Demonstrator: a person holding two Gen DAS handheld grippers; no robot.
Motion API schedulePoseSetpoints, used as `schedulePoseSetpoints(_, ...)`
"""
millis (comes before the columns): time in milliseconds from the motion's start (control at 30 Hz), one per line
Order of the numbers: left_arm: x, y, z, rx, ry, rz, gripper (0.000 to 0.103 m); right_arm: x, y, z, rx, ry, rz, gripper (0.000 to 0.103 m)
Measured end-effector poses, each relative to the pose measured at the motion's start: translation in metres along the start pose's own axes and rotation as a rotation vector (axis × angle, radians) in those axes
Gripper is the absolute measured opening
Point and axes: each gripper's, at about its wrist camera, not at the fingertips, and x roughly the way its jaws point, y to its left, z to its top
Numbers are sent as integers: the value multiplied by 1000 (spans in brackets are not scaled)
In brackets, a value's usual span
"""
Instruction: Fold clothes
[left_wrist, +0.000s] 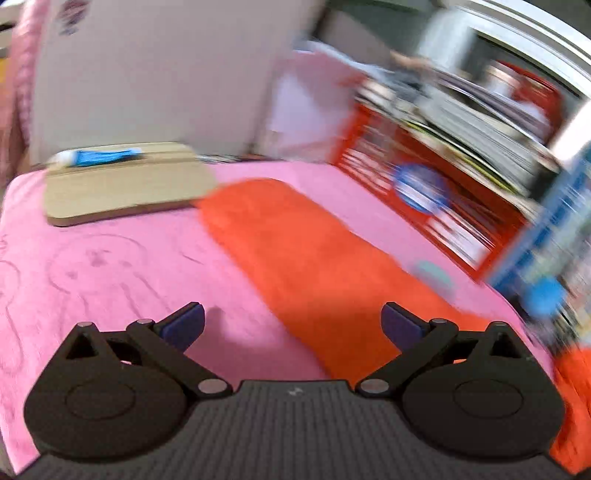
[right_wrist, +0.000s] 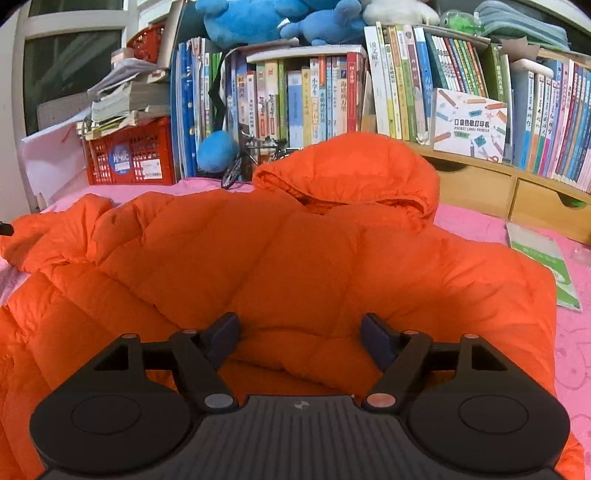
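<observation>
We see our right tongs (right_wrist: 300, 338) spread wide above the body of the orange puffer jacket (right_wrist: 295, 266), its pads clear of the fabric, gripping nothing. The jacket lies spread on the pink blanket (right_wrist: 569, 332) covering the surface, hood toward the far edge by the bookshelf (right_wrist: 480, 110), one sleeve (left_wrist: 295, 251) stretching toward the far left corner near the red crate (right_wrist: 129, 158). Our left tongs (left_wrist: 291, 326) gape empty over the blanket beside that sleeve (this view is blurred), with a wooden board (left_wrist: 122, 188) at the far edge.
</observation>
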Motion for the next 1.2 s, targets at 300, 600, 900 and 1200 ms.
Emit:
schedulePoseSetpoints(300,41,-5,14,-51,17,-121,12,0,-2,-5,0,12,3,77)
schedulePoseSetpoints(600,-40,-82,11,152,-115,-571,7,-2,-11,-5,54,4,39,79)
schedulePoseSetpoints(900,-146,-219,-86,604,-104,-1006,7,-58,-81,-17,420,-200,90,79)
schedulePoseSetpoints(1200,-168,-318,-244,955,136,-960,37,-113,-158,-70,590,-241,-54,80)
